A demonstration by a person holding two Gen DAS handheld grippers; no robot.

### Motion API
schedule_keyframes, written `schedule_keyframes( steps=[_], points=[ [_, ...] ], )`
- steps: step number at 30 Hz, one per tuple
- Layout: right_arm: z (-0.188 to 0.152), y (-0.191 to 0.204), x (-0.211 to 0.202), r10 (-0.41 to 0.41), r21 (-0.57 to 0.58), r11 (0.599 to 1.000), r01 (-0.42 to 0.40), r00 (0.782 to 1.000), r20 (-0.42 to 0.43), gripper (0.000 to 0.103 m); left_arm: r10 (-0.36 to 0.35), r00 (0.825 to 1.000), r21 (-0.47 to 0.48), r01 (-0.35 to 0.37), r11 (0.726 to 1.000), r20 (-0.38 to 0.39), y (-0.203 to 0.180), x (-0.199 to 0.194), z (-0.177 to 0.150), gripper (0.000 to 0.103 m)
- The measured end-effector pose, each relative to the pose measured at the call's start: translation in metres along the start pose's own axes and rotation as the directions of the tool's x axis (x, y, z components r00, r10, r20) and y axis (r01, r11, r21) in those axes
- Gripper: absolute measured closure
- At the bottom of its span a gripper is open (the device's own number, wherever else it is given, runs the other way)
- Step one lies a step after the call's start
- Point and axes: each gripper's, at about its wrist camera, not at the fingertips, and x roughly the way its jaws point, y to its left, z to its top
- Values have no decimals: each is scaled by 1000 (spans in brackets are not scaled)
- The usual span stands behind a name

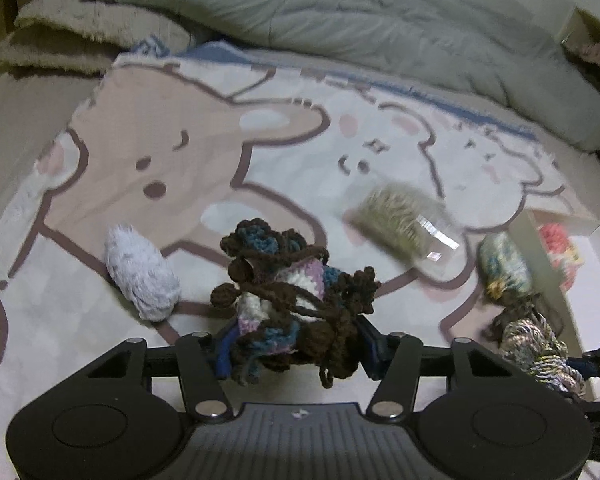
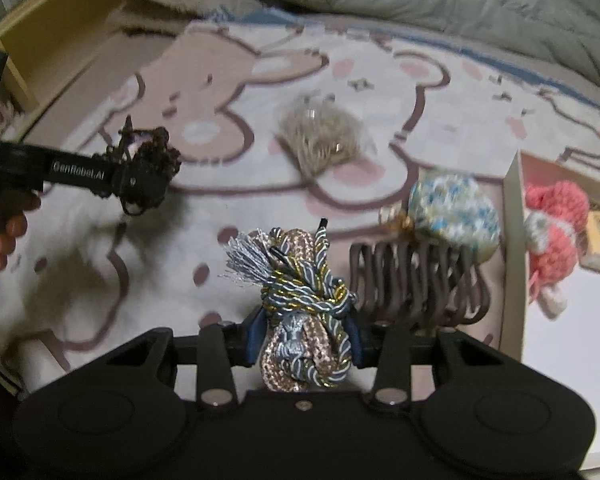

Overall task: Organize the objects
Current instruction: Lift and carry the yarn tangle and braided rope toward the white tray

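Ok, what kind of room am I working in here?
Most likely a bedroom: the work surface looks like a bed, with a cartoon-animal blanket spread flat, a rumpled grey quilt bunched behind it, and a fuzzy beige pillow at the far left.

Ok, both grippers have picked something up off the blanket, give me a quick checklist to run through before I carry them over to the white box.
1. Left gripper shut on the brown crochet bundle: ok, the bundle sits between the blue pads.
2. Right gripper shut on the twisted cord bundle: ok.
3. Loose ends: not ok, brown yarn strands dangle below the crochet bundle and could snag.
4. White box has room: ok, only the pink knitted toy and a small block show inside, though part of the box lies out of view.
5. Path to the box: not ok, the hair claw clip and the speckled blue pouch lie by its wall.
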Motion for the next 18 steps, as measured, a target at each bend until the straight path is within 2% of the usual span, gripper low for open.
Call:
schedule_keyframes(
  steps=[7, 18],
  points=[
    [14, -4, -28, -28, 46, 999, 23, 993, 118, 61, -20, 997, 6, 19, 1000, 80, -6, -29, 9, 45],
    [23, -20, -76, -79, 127, 991, 46, 960, 269, 61, -71, 984, 51, 63, 997, 163, -31, -58, 19, 45]
  ],
)
